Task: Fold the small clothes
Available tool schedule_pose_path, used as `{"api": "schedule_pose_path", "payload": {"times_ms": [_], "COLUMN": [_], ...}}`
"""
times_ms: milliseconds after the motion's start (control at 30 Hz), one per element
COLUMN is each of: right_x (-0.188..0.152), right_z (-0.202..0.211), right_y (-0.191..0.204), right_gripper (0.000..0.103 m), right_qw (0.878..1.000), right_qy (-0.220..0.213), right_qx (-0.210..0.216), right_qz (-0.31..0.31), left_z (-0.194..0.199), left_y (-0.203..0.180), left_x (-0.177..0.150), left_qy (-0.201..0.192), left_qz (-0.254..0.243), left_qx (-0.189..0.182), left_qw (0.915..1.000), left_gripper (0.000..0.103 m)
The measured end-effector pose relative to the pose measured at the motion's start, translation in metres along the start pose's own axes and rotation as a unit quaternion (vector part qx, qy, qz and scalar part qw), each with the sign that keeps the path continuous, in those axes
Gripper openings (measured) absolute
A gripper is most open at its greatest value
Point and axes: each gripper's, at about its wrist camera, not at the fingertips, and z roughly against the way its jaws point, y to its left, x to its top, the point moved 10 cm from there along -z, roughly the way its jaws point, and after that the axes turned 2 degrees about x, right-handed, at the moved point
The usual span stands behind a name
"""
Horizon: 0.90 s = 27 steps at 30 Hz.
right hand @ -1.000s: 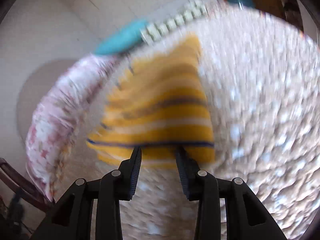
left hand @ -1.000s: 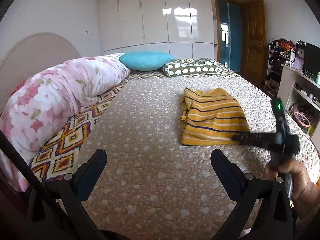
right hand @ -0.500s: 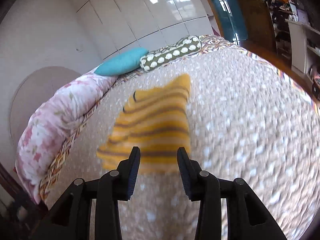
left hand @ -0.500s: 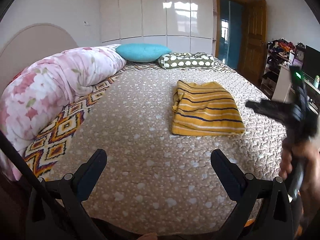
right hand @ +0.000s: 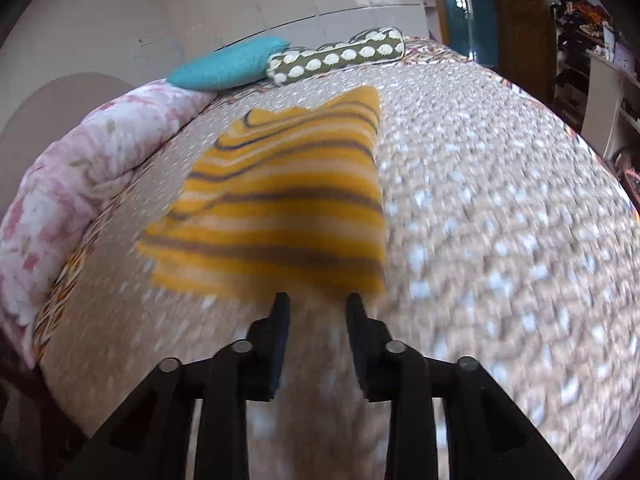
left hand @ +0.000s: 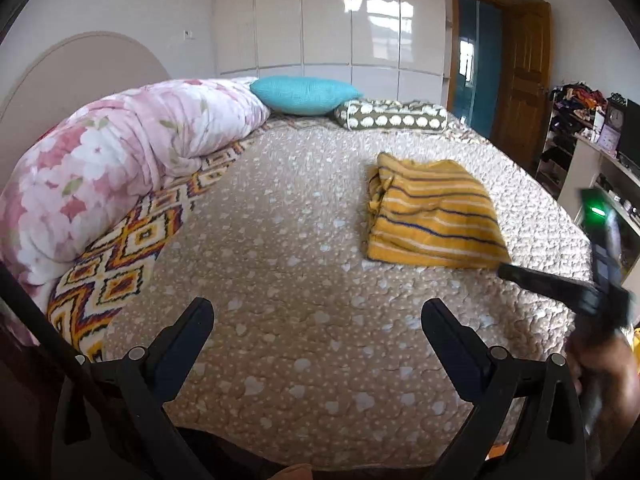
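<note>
A yellow striped garment [left hand: 432,216] lies folded on the beige quilted bed [left hand: 300,280], right of the middle. It also shows blurred in the right wrist view [right hand: 280,200]. My left gripper [left hand: 318,312] is wide open and empty, held above the near part of the bed, well short of the garment. My right gripper [right hand: 316,300] has its jaws a small way apart and empty, its tips just short of the garment's near edge. It also shows in the left wrist view [left hand: 560,288], at the garment's near right corner.
A rolled pink floral duvet [left hand: 120,160] lies along the left of the bed. A turquoise pillow [left hand: 304,94] and a spotted bolster [left hand: 392,120] lie at the far end. Shelves with clutter [left hand: 600,152] and a wooden door [left hand: 520,80] stand to the right.
My right gripper let go of the garment's near edge, swung up and away, then came back down to that edge. The garment stays folded. The left gripper stayed open.
</note>
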Motion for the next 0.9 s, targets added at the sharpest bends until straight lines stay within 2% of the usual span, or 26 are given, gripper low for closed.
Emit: {"api": "schedule_pose_path", "payload": {"times_ms": [167, 333, 467, 600, 767, 900], "right_x": [-0.036, -0.055, -0.056, -0.039, 0.011, 0.051], "right_z": [0.029, 0.039, 0.048, 0.056, 0.048, 0.026], "right_y": [-0.02, -0.039, -0.041, -0.028, 0.004, 0.025], "right_gripper": [0.06, 0.062, 0.062, 0.062, 0.062, 0.062], "right_qw": [0.999, 0.997, 0.996, 0.997, 0.994, 0.989], "right_qy": [0.008, 0.022, 0.011, -0.013, -0.053, -0.08], "right_qx": [-0.052, -0.079, -0.089, -0.076, -0.066, -0.068], "right_qz": [0.009, -0.002, 0.004, 0.016, 0.069, 0.105], "left_z": [-0.012, -0.018, -0.02, -0.024, -0.025, -0.027], "left_y": [-0.011, -0.026, -0.037, -0.042, -0.041, -0.035], "left_x": [-0.014, -0.024, -0.029, -0.033, -0.036, -0.037], "left_qy": [0.03, 0.054, 0.065, 0.075, 0.08, 0.084], "left_qz": [-0.014, -0.025, -0.037, -0.042, -0.04, -0.033], "left_qx": [0.0, -0.009, -0.012, -0.018, -0.019, -0.019], "left_qw": [0.9994, 0.9982, 0.9972, 0.9961, 0.9958, 0.9957], "left_gripper": [0.103, 0.103, 0.103, 0.103, 0.103, 0.103]}}
